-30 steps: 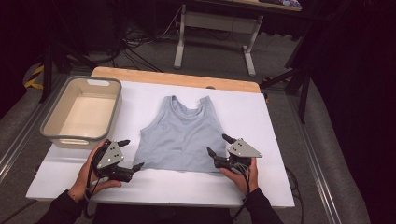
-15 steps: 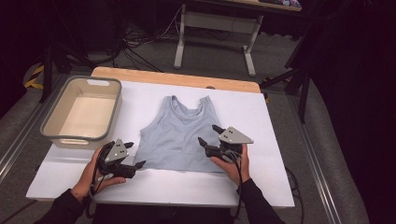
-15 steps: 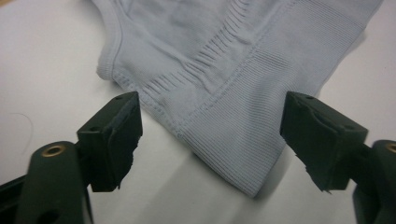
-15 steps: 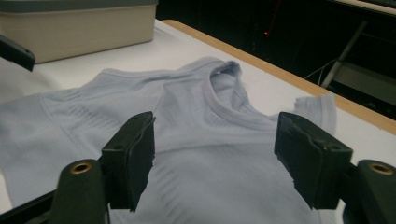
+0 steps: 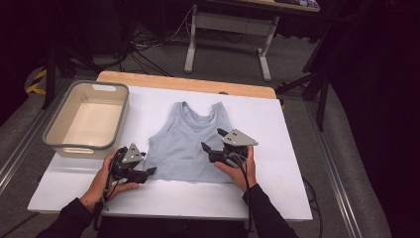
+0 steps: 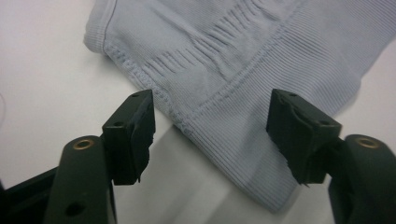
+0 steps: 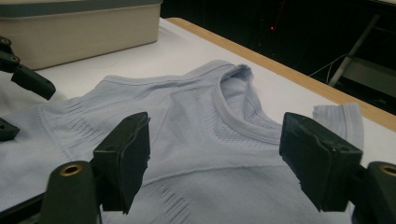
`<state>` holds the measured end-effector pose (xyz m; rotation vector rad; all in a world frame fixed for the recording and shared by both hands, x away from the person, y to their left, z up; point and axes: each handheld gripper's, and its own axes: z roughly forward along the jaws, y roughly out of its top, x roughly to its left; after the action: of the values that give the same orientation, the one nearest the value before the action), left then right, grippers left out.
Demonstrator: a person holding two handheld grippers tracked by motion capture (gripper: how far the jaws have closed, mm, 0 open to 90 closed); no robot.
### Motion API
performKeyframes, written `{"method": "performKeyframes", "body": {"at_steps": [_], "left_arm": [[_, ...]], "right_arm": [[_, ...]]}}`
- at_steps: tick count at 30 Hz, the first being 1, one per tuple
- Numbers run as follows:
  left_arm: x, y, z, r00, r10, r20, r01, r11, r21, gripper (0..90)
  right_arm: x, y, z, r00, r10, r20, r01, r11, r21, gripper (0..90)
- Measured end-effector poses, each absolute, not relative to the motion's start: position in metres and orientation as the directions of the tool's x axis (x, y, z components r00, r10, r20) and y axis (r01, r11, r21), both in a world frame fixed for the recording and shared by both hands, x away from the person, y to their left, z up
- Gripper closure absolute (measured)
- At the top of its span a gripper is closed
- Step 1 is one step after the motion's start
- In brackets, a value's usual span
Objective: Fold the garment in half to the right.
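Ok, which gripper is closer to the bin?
Left. The left gripper sits just below the bin, at the top's lower left corner. The right gripper is over the top's right half, farther away.

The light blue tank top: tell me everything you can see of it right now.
The light blue tank top lies flat on the white table cover, neck toward the far edge and hem toward the person. It looks like a stretchy ribbed knit, with a wide ribbed hem band, rows of short knitted slits above it, and bound neck and armholes. The left tongs straddle its hem corner, having just been closing, pads not yet pressing. The right tongs hang open above its body.
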<state>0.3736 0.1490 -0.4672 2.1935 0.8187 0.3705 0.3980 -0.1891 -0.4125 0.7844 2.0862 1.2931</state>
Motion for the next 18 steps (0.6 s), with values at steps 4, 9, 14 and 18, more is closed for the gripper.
{"method": "performKeyframes", "body": {"at_steps": [4,9,14,18], "left_arm": [[0.378,0.152,-0.468,0.760,0.646,-0.064,0.479,-0.491,0.727,35.1],[0.372,0.150,-0.463,0.812,0.583,-0.024,0.420,-0.556,0.717,67.7],[0.368,0.147,-0.462,0.825,0.566,0.008,0.395,-0.586,0.708,81.3],[0.367,0.148,-0.461,0.826,0.564,0.014,0.389,-0.587,0.710,81.9]], "right_arm": [[0.398,-0.194,-0.412,-0.660,0.738,-0.144,0.195,0.353,0.915,22.3],[0.397,-0.194,-0.413,-0.668,0.733,-0.128,0.213,0.352,0.911,22.3],[0.397,-0.187,-0.413,-0.698,0.707,-0.113,0.220,0.362,0.906,22.1],[0.399,-0.181,-0.410,-0.701,0.705,-0.110,0.232,0.371,0.899,23.0]]}}
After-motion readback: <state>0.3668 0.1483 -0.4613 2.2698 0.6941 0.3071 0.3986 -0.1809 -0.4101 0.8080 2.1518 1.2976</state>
